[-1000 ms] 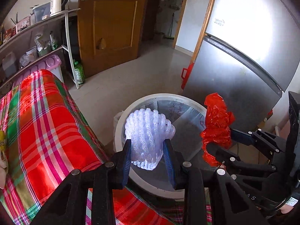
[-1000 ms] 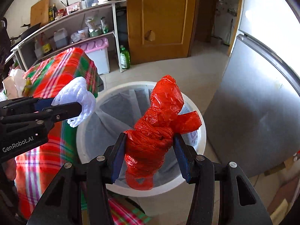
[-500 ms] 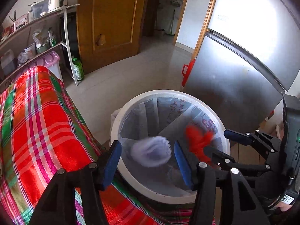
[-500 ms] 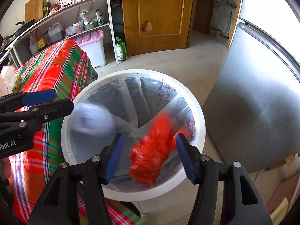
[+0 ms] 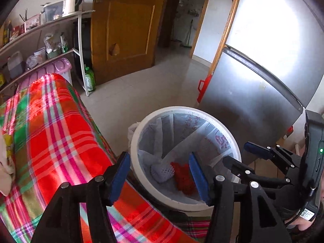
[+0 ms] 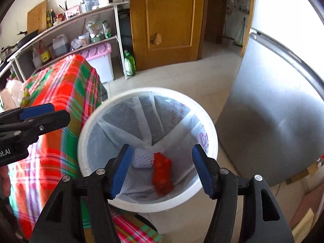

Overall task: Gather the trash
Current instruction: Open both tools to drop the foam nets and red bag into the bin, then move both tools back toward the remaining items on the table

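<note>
A white round trash bin (image 5: 235, 141) with a pale liner stands on the floor beside the table; it also shows in the right wrist view (image 6: 210, 121). At its bottom lie a white foam net (image 5: 162, 172) (image 6: 141, 159) and a crumpled red plastic bag (image 5: 185, 179) (image 6: 162, 172), side by side. My left gripper (image 5: 159, 175) is open and empty above the bin's near rim. My right gripper (image 6: 162, 170) is open and empty above the bin; it also shows at the right of the left wrist view (image 5: 239, 154).
A table with a red and green plaid cloth (image 5: 50, 137) (image 6: 66, 87) lies left of the bin, with white and yellow items at its far left edge (image 5: 6, 162). A steel fridge (image 5: 263, 93) stands right of the bin. Shelves (image 6: 81, 30), a pink-lidded box (image 6: 99, 60) and a wooden door (image 6: 168, 20) are behind.
Both grippers opened over the bin. The white foam net and the red bag dropped and now lie at the bin's bottom. Both grippers have pulled back slightly.
</note>
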A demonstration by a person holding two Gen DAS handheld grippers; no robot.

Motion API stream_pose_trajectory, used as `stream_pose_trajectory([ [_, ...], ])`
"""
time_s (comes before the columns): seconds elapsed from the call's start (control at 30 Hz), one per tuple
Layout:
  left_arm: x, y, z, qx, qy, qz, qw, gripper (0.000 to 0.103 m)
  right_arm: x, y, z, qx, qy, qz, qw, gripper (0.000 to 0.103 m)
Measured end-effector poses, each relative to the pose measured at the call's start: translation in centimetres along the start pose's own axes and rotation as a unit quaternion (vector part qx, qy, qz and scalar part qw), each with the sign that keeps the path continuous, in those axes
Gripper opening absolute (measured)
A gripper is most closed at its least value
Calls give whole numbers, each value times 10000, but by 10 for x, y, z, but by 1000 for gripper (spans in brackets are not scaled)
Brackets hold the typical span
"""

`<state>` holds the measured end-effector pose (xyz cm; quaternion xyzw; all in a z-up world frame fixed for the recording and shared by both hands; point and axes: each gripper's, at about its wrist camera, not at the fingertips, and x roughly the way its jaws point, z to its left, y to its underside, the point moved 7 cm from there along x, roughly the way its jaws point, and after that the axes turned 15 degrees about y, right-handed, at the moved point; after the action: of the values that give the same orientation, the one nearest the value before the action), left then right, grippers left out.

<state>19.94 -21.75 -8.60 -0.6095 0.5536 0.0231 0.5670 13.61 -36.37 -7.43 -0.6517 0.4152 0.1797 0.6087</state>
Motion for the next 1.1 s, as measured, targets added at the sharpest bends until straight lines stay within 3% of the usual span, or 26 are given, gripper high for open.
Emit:
stream_pose_trajectory([
  [0.3,-57,1,11,-97,-304,-407,9987,62,-44,-17,29,42,-197,-515,9985,63],
  [0.63,-134,20,47,-400,-864,-918,9912,62,-82,-27,98,-267,-671,-941,9929,62],
  [0.87,-190,48,91,-716,-1472,-1210,9791,62,-99,-28,157,-514,-1177,-1092,9857,62],
  [1.1,-230,78,139,-1099,-1850,-1362,9670,66,-108,-27,211,-764,-1507,-1140,9790,62],
])
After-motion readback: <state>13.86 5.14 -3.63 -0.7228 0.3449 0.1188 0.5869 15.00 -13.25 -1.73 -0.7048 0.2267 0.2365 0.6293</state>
